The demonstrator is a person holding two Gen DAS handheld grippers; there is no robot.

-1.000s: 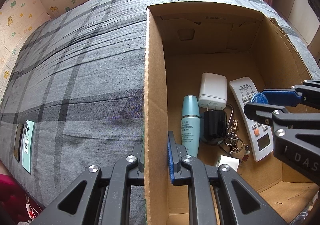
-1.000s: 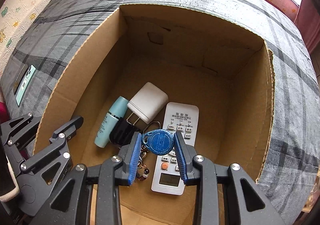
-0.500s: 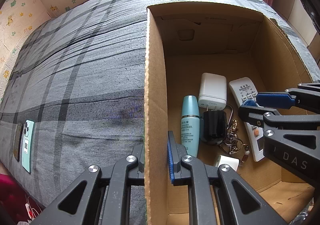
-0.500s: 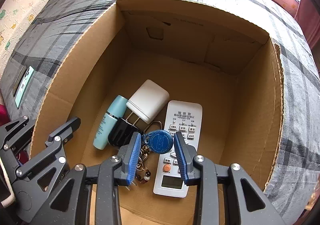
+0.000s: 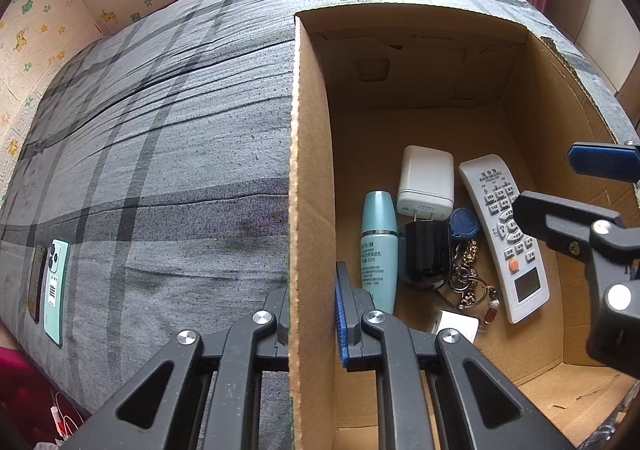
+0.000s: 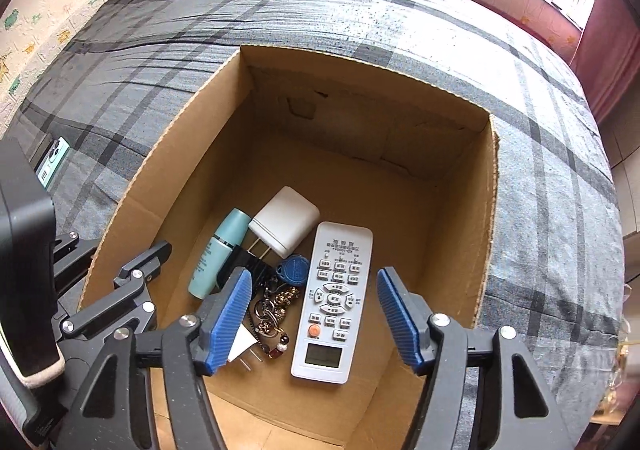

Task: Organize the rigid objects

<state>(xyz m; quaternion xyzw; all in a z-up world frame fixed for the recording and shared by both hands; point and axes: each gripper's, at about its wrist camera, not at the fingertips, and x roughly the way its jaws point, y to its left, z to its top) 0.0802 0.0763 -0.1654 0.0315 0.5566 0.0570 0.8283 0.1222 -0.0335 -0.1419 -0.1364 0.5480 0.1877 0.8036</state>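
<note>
A cardboard box [image 6: 168,137] stands on a grey plaid bed. Inside lie a white remote [image 6: 334,298], a white charger [image 6: 286,219], a teal bottle [image 6: 220,252], a black adapter [image 5: 424,254] and a key bunch with a blue fob [image 6: 294,269]. My left gripper [image 5: 312,314] is shut on the box's left wall [image 5: 310,169]. My right gripper [image 6: 314,314] is open and empty above the remote and keys; it also shows in the left wrist view [image 5: 560,185].
A teal phone [image 5: 56,290] and a dark phone [image 5: 37,282] lie on the bed [image 5: 160,129] at the far left. A small white plug [image 5: 456,326] lies near the box's front wall. Wallpapered walls and a red curtain [image 6: 608,49] surround the bed.
My right gripper opened and let go of the blue fob, which now lies in the box on the keys. The right gripper has risen and pulled back. The left gripper has not moved.
</note>
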